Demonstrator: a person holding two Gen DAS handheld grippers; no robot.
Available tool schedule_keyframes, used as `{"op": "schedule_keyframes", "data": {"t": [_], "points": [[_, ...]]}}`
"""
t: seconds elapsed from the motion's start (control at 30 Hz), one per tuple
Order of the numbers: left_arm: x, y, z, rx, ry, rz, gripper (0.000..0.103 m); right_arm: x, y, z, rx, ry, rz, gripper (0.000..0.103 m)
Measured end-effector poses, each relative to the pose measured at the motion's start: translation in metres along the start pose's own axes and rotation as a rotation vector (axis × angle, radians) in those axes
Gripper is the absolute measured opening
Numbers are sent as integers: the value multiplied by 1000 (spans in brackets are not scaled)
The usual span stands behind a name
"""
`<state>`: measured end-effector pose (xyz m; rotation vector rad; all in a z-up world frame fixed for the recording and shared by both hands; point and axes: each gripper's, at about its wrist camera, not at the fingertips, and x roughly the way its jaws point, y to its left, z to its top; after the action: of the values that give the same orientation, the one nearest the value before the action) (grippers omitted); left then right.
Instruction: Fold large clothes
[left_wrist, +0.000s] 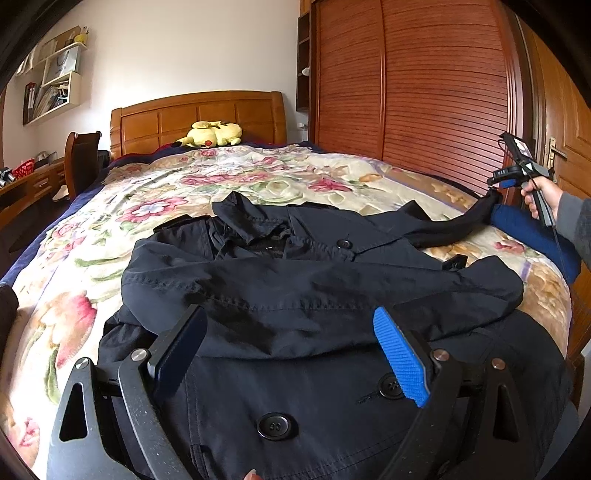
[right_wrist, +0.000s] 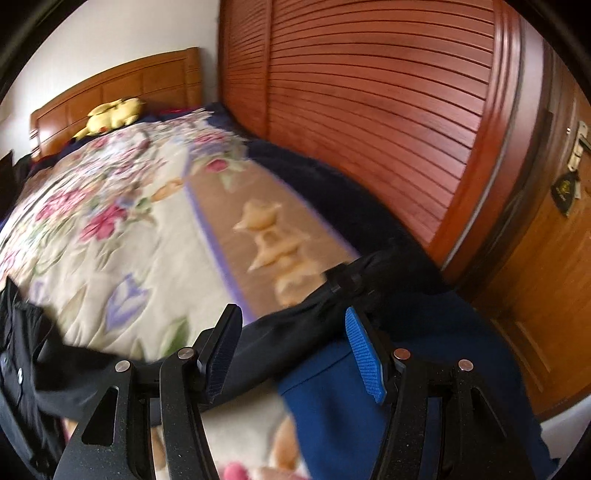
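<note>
Left gripper (left_wrist: 290, 332): jaws wide apart, nothing held, hovering over folded-in sleeve on coat (left_wrist: 295, 295).
Right gripper (right_wrist: 291, 347): jaws apart, straddling other sleeve (right_wrist: 295, 317), not clamped.
Sleeve stretched toward bed edge, probably for fold-in.
Coat front-up, buttons showing, on floral bedspread (left_wrist: 110, 221).

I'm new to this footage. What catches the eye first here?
A large black coat sprawls across the floral bedspread, one sleeve stretched toward the right gripper at the bed's right edge. A yellow plush toy lies by the headboard, beside a red slatted wardrobe.
</note>
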<state>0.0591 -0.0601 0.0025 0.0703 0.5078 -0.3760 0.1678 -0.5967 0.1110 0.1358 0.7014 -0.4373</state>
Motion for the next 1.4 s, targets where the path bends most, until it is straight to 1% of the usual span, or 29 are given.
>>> {"op": "schedule_keyframes", "data": {"t": [0.1,0.3,0.43,0.47,0.5,0.57,0.63,0.67,0.73,0.87,1.0,1.17,1.27,1.4], "points": [[1,-1,0,5,4,2,92,6,-4,5,20,17,-33,60],[3,-3,-2,15,10,5,92,33,-8,6,68,77,-52,60],[3,-3,-2,15,10,5,92,49,0,0,47,112,-75,60],[3,-3,-2,15,10,5,92,49,4,-1,31,108,-82,55],[3,-3,-2,15,11,5,92,49,8,-2,11,105,-88,48],[3,-3,-2,15,10,8,92,48,15,-1,-18,105,-88,25],[2,-3,-2,16,8,7,92,46,24,-2,-59,100,-88,11],[2,-3,-3,17,7,7,92,43,27,-2,-76,92,-96,8],[2,-3,-3,21,5,8,92,34,31,-3,-87,60,-90,7],[-1,-4,-4,28,-3,10,92,2,48,-4,-114,-27,-43,7],[-5,-1,-4,18,-12,6,92,-40,84,-7,-186,-110,35,7],[-11,5,-4,19,-2,16,92,-96,143,-22,-288,-192,167,6],[-15,8,-4,26,5,21,92,-126,179,-35,-351,-227,243,6],[-21,14,-6,33,8,29,92,-164,220,-55,-400,-264,373,6]]}}
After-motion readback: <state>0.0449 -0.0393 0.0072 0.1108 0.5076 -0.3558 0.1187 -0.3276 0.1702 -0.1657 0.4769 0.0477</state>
